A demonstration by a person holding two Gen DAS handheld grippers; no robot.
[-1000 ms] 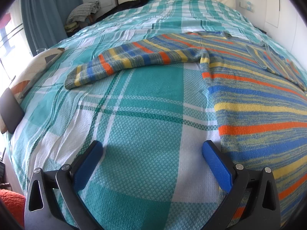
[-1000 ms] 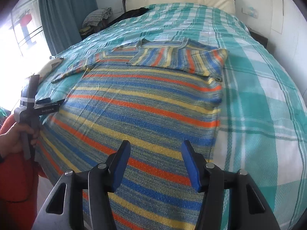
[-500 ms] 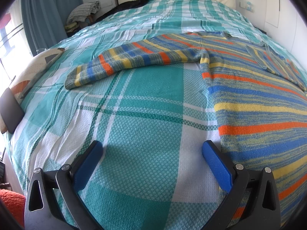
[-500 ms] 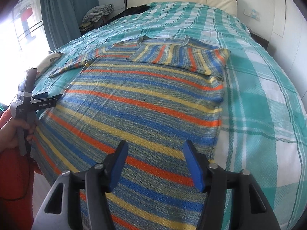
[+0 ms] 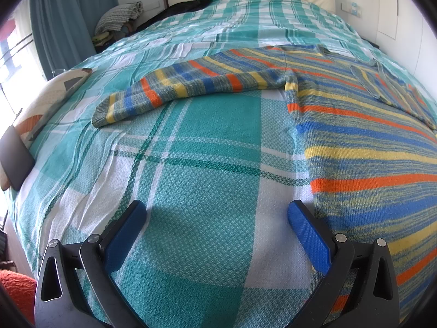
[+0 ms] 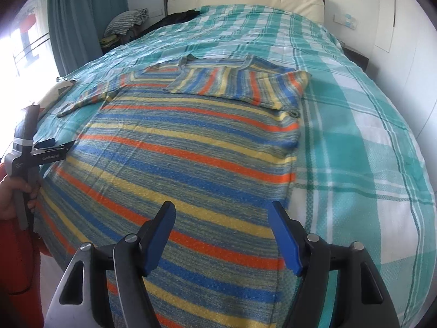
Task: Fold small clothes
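Bedroom, bed under a teal plaid cover. Striped sweater spread flat toward the near edge, one sleeve already folded across the chest, the other sleeve still stretched out sideways. Left hand-held gripper wide, empty, just beside the sweater's side edge. Right hand-held gripper just been opening, nothing between, above the hem. Probably next: grabbing that loose sleeve and folding it in.

We see daylight pouring in from the window at far left, blown out to white glare beside the teal pleated curtain. The teal-and-white checked woven bedspread is brightly, evenly lit, with a soft shadow under the near blue-padded fingers. Both views are sharp, though fisheye bulging bends the edges and dark vignetting fills the corners.
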